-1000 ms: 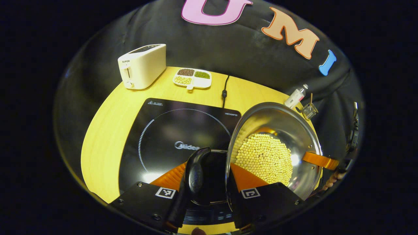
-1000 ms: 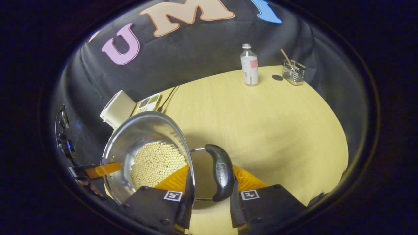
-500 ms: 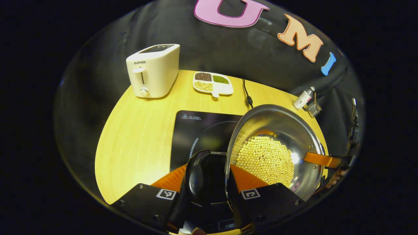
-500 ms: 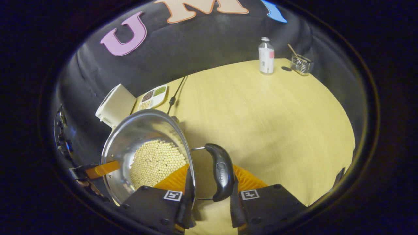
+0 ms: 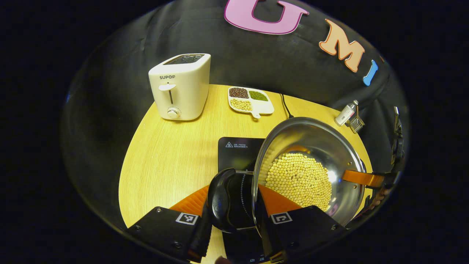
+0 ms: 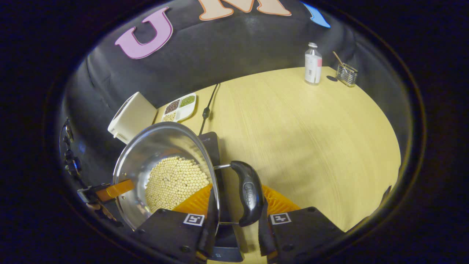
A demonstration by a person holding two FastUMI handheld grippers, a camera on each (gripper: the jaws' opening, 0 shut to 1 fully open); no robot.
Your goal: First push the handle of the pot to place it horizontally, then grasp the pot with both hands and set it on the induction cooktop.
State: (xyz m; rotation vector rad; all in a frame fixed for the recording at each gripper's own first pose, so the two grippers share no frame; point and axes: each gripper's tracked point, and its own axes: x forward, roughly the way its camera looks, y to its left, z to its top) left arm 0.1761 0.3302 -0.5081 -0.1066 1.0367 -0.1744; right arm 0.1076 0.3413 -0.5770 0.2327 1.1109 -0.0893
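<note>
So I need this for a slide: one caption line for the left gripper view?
Left gripper clamps one pot handle, steel pot of soybeans above the induction cooktop.

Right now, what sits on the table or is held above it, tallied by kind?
Pot: 1
Induction cooktop: 1
Toaster: 1
Divided dish: 1
Bottle: 1
Wire holder: 1
Total: 6
</note>
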